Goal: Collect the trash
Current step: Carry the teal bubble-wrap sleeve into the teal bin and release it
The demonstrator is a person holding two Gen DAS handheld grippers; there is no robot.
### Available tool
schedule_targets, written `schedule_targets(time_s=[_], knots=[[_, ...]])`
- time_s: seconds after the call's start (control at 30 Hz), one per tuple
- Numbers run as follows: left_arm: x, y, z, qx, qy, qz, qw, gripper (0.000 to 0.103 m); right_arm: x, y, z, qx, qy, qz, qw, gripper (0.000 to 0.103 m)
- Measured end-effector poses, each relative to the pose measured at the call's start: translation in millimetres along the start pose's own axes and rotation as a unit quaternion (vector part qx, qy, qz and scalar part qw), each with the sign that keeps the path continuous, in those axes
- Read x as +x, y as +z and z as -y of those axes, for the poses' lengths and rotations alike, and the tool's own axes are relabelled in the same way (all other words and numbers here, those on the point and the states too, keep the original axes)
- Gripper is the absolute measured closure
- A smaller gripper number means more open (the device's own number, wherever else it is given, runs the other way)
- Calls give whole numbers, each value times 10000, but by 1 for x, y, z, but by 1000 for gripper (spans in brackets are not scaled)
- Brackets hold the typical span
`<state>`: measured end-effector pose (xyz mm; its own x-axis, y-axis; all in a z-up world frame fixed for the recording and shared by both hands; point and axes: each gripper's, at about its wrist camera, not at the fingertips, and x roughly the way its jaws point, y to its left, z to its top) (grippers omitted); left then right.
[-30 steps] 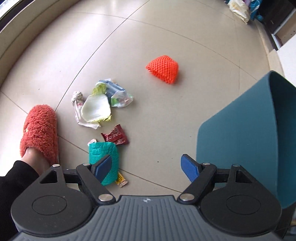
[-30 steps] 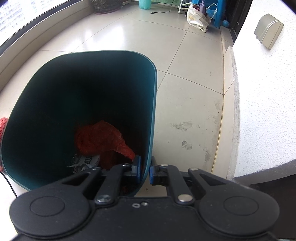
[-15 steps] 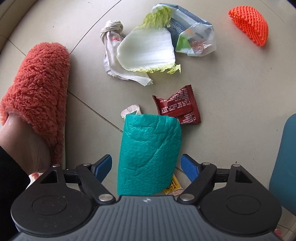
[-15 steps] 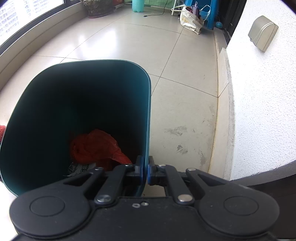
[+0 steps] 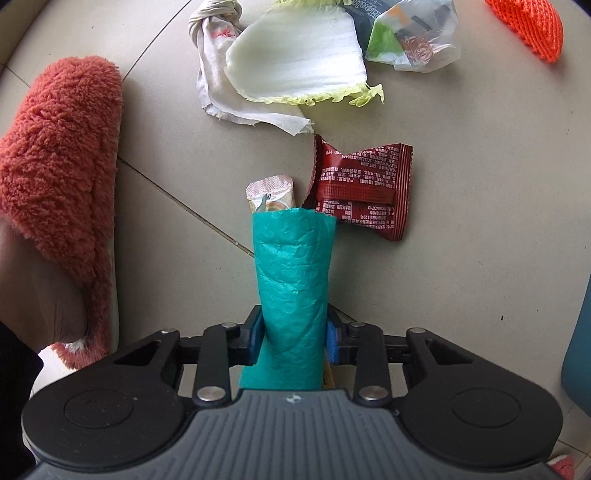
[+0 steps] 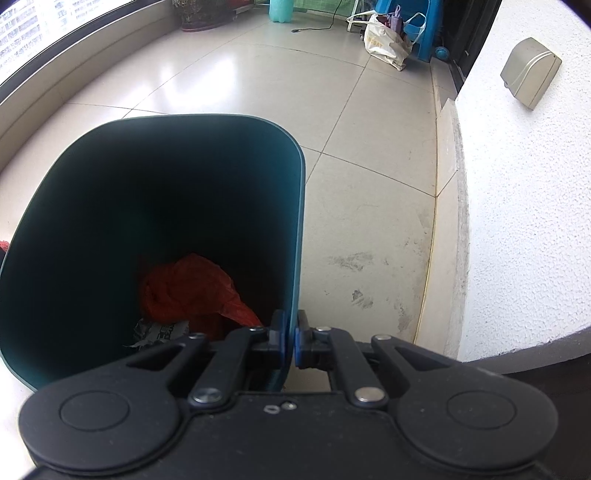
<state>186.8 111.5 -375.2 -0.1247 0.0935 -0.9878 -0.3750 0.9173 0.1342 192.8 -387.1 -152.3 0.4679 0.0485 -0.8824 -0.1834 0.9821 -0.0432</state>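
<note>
**Green bag clamped on the left, bin wall pinched on the right**

In the left wrist view, a fuzzy red slipper [image 5: 55, 166] with a foot in it fills the 9 o'clock side of the tiled floor [image 5: 461, 277]. At 12 o'clock lies a knotted white rag [image 5: 218, 66], partly under a pale cabbage leaf [image 5: 295, 62], with a clear plastic wrapper [image 5: 413, 40] touching the leaf's right edge. At the centre, the left gripper [image 5: 293, 338] has its blue fingers [image 5: 254, 338] clamped on a rolled green plastic bag [image 5: 291, 280], one pad on each side of its lower end. A small pink-and-beige packet [image 5: 271, 192] pokes out just past the bag's far end, and a dark red snack wrapper [image 5: 364, 188] lies just beside it toward 1 o'clock. An orange foam net [image 5: 528, 26] sits well apart at 1 o'clock. The teal bin shows only as a sliver at 3 o'clock.

In the right wrist view, the teal bin [image 6: 110, 184] takes up the 9 to 12 o'clock part. Inside it, at the bottom, lie a crumpled red bag [image 6: 192, 291] and a scrap of printed paper [image 6: 159, 332]. The right gripper [image 6: 290, 343] has its fingers [image 6: 303, 345] together on the bin's right wall, one inside and one outside. A white rough wall [image 6: 524, 221] stands at 3 o'clock with a grey box [image 6: 530, 72] mounted on it at 2 o'clock.
</note>
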Motion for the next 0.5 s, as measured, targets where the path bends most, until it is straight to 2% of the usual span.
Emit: schedule_targets(time_s=[0.13,0.3,0.5], knots=[[-17,-6,-1,-87,-44,86,9999,91,0,-1,1,-25,4,29,10000,98],[-64,-16,1,55,-289,319,9991,93,0,-4,1,-37,-2,70,10000,98],[-133,-34,30,463,-702,654,9943,93,-2,-5,4,3,39,105,9999,98]])
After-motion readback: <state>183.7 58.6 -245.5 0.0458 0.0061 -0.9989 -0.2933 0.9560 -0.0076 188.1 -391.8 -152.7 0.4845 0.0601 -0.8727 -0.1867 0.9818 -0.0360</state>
